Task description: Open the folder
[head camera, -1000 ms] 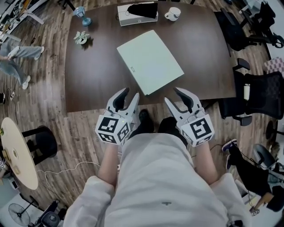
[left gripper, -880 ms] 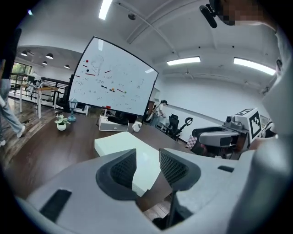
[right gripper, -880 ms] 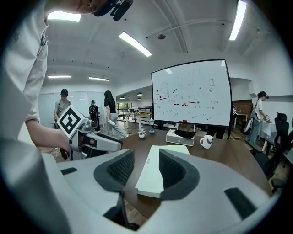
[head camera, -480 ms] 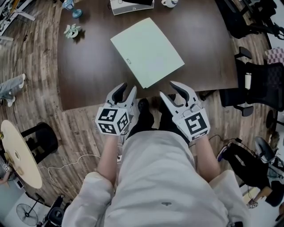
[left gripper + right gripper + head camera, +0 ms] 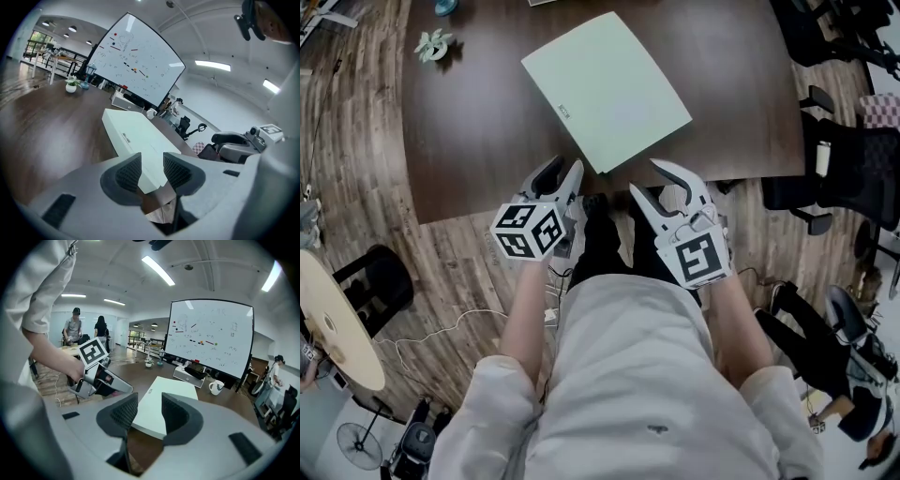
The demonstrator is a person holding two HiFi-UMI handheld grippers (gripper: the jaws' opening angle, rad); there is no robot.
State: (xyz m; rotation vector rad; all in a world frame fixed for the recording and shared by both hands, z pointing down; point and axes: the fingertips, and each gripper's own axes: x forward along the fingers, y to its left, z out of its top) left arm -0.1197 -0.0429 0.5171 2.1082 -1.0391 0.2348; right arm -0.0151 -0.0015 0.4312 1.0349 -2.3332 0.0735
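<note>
The pale green folder (image 5: pixel 605 89) lies closed and flat on the dark brown table (image 5: pixel 469 131), one corner pointing at the near edge. My left gripper (image 5: pixel 562 175) hovers at that edge, just left of the corner, open and holding nothing. Just right of the corner, my right gripper (image 5: pixel 653 180) is open too, with nothing between its fingers. In the left gripper view the folder (image 5: pixel 136 133) shows beyond the left gripper (image 5: pixel 152 169). The right gripper view has the folder (image 5: pixel 171 397) ahead of the right gripper (image 5: pixel 149 414), with the left gripper (image 5: pixel 101 378) off to the side.
A small potted plant (image 5: pixel 431 44) stands at the table's far left. Black office chairs (image 5: pixel 853 178) crowd the right side, and a round pale table (image 5: pixel 333 319) stands at the left. A white mug (image 5: pixel 215 387) and a white box (image 5: pixel 190 373) sit behind the folder, before a whiteboard (image 5: pixel 211 336).
Both grippers have sunk toward the table's near edge and rolled a little. The head view has tilted, so the folder sits higher in the picture; it has not moved on the table.
</note>
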